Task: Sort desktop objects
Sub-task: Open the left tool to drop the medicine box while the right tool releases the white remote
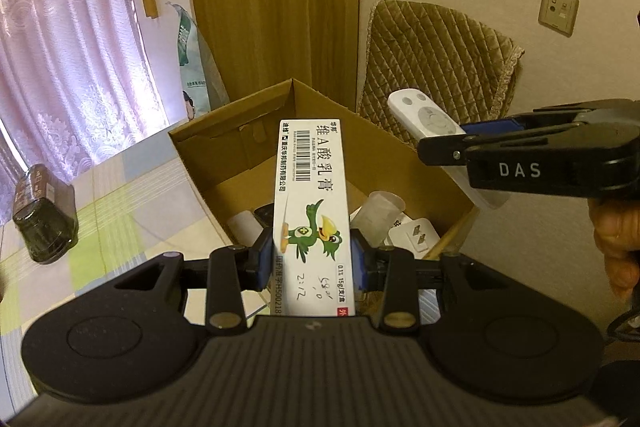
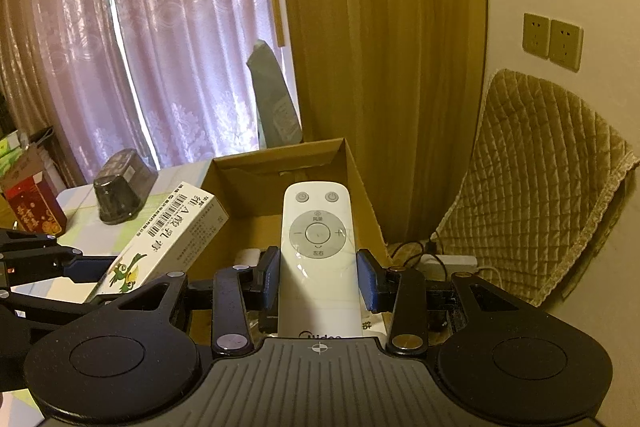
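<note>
In the left wrist view, the left tongs point(image 1: 312, 261) pinch a white ointment box point(image 1: 312, 211) printed with a green cartoon bird, its long body pointing toward 12 o'clock over the open cardboard box point(image 1: 224, 131). Inside that cardboard box lie a clear plastic cup point(image 1: 380, 215), a white plug adapter point(image 1: 414, 235) and other small items only partly visible. At 3 o'clock the right tongs point(image 1: 444, 143) reach in, carrying a white remote control point(image 1: 428, 119) above the cardboard box's right wall. A dark jar point(image 1: 42, 215) lies tipped on the checked desk point(image 1: 132, 203) at 9 o'clock. In the right wrist view, the right tongs point(image 2: 318, 279) are pressed against the sides of the remote control point(image 2: 318, 255), which points at 12 o'clock into the cardboard box point(image 2: 248, 183); the ointment box point(image 2: 160, 247) slants in from 9 o'clock, held by the left tongs point(image 2: 86, 269). The step in hand looks like dropping both items into the cardboard box. The next move calls for lowering each past the rim and releasing, one at a time, since the two tongs crowd the same opening. Free room lies toward the far corner at 12 o'clock; the near floor is cluttered.
</note>
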`<state>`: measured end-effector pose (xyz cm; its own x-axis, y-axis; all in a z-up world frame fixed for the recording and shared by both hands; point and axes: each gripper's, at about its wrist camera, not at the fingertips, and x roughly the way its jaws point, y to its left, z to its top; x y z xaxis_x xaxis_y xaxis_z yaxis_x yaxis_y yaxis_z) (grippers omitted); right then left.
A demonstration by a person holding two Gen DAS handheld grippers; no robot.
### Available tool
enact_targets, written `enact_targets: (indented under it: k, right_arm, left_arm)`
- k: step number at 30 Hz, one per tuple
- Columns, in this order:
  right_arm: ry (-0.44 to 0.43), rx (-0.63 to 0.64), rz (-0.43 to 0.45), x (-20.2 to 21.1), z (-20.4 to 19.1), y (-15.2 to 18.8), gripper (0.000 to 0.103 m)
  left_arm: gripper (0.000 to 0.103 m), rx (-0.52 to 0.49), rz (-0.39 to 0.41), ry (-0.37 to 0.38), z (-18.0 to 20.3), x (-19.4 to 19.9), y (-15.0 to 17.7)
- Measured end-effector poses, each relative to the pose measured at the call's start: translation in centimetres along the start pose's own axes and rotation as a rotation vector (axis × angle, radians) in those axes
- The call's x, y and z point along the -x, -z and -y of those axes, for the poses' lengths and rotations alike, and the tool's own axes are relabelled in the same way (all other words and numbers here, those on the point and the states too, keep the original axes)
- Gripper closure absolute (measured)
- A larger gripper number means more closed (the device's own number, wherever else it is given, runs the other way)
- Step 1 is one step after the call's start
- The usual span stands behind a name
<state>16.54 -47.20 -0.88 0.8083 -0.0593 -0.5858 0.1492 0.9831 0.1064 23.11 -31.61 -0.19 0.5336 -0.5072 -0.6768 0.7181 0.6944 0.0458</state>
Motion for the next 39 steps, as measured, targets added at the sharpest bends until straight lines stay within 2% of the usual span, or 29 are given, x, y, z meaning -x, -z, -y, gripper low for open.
enact_targets:
  k: [14, 29, 30, 31, 32, 33, 35, 39]
  right_arm:
    - [-0.007, -0.019, -0.041, -3.4, 0.6, 0.7, 0.064]
    - [0.000, -0.028, -0.055, -4.9, 1.0, 0.8, 0.064]
    - [0.001, -0.029, -0.056, -5.0, 1.0, 0.9, 0.064]
    - [0.001, -0.029, -0.057, -5.0, 1.0, 1.0, 0.064]
    - [0.002, -0.027, -0.058, -5.1, 1.0, 1.0, 0.064]
    - [0.002, -0.027, -0.059, -5.1, 1.0, 1.1, 0.064]
    - [0.003, -0.026, -0.061, -5.1, 1.0, 1.2, 0.064]
    - [0.000, -0.024, -0.067, -5.2, 0.8, 1.4, 0.064]
  left_arm:
    - [0.070, -0.007, -0.027, -0.004, -0.4, -3.0, -0.1]
    - [0.070, 0.009, -0.038, 0.001, -0.5, -5.3, -0.1]
    - [0.064, 0.012, -0.029, -0.008, -0.5, -5.4, -0.1]
    - [0.053, 0.014, -0.019, -0.021, -0.5, -5.3, -0.1]
    - [0.033, 0.016, -0.009, -0.030, -0.6, -5.2, 0.0]
    - [0.032, 0.018, 0.000, -0.039, -0.7, -5.1, 0.1]
    - [0.038, 0.025, -0.009, -0.037, -1.1, -5.0, 0.2]
    - [0.039, 0.037, -0.018, -0.035, -1.7, -4.8, 0.4]
